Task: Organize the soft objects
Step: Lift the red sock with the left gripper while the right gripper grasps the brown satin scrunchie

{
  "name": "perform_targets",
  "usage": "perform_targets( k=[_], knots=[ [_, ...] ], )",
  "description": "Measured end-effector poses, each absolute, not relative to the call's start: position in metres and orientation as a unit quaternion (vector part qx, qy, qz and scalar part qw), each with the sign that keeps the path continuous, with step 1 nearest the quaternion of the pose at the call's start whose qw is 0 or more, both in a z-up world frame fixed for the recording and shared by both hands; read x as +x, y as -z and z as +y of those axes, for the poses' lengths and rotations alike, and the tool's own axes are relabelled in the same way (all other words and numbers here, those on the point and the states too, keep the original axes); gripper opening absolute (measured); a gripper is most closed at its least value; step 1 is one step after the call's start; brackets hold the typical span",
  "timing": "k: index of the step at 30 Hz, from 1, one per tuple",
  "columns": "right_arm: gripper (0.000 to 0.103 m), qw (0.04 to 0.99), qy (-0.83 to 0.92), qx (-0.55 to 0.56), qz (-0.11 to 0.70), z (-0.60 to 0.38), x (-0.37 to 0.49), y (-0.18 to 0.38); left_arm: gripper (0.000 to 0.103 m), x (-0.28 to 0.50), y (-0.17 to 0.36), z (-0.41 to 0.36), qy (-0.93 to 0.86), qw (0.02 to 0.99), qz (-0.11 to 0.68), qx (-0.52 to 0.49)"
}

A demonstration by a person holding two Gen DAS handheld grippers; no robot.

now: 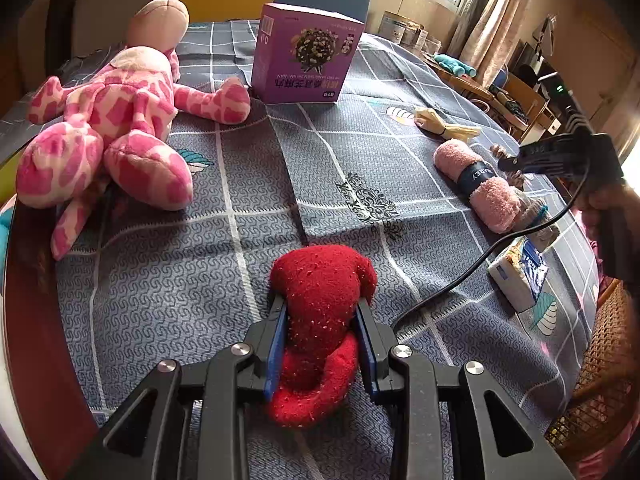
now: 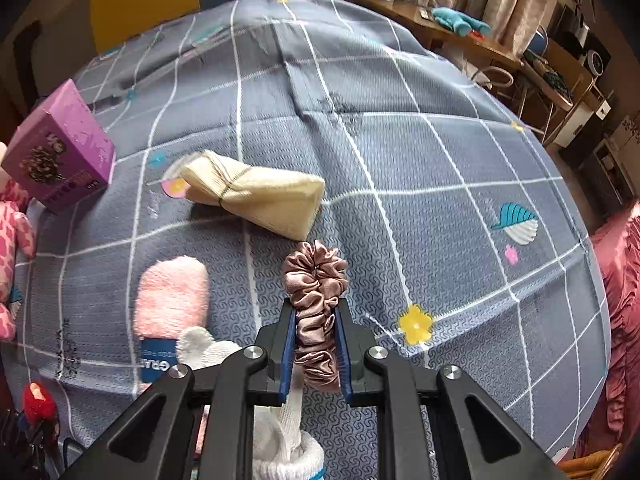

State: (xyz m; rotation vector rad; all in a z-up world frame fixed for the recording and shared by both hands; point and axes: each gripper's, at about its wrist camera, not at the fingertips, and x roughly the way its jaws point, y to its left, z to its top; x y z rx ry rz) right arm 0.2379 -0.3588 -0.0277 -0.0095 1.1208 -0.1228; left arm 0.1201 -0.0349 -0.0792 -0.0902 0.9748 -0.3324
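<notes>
My left gripper (image 1: 322,308) is shut on a red fuzzy sock (image 1: 320,320) and holds it low over the grey checked cloth (image 1: 240,200). My right gripper (image 2: 316,312) is shut on a dusty-pink satin scrunchie (image 2: 316,280), above the cloth. A rolled pink sock with a dark band (image 1: 478,184) lies at the right; it also shows in the right wrist view (image 2: 170,296). A white sock (image 2: 280,420) lies under the right gripper. A cream folded cloth bundle (image 2: 256,194) lies ahead of it. A pink spotted plush toy (image 1: 116,120) lies at the far left.
A purple box (image 1: 304,54) stands upright at the back middle. A small white and blue packet (image 1: 520,276) lies at the right near a black cable (image 1: 460,284). A wicker chair (image 1: 600,360) is at the table's right edge. A wooden side table with clutter (image 2: 480,40) stands beyond.
</notes>
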Motion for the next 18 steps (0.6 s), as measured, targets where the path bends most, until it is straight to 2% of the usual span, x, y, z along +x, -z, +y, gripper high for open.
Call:
perform_targets(
  k=[4,7,13,18],
  knots=[
    [0.017,0.871,0.026,-0.016,0.49,-0.336,0.221,-0.01,0.032,0.12,0.079,-0.033,0.155,0.871,0.463,-0.053],
    [0.018,0.866,-0.052,0.007,0.497,-0.307,0.206,-0.021,0.03,0.119,0.078,-0.033,0.152,0.873,0.46,-0.056],
    [0.018,0.821,-0.163,-0.008,0.547,-0.222,0.171,0.025,0.029,0.111,0.068,-0.024,0.146,0.873,0.461,-0.065],
    [0.018,0.8,-0.15,-0.054,0.578,-0.184,0.161,0.076,0.029,0.093,0.049,-0.011,0.145,0.881,0.445,-0.072]
  ],
)
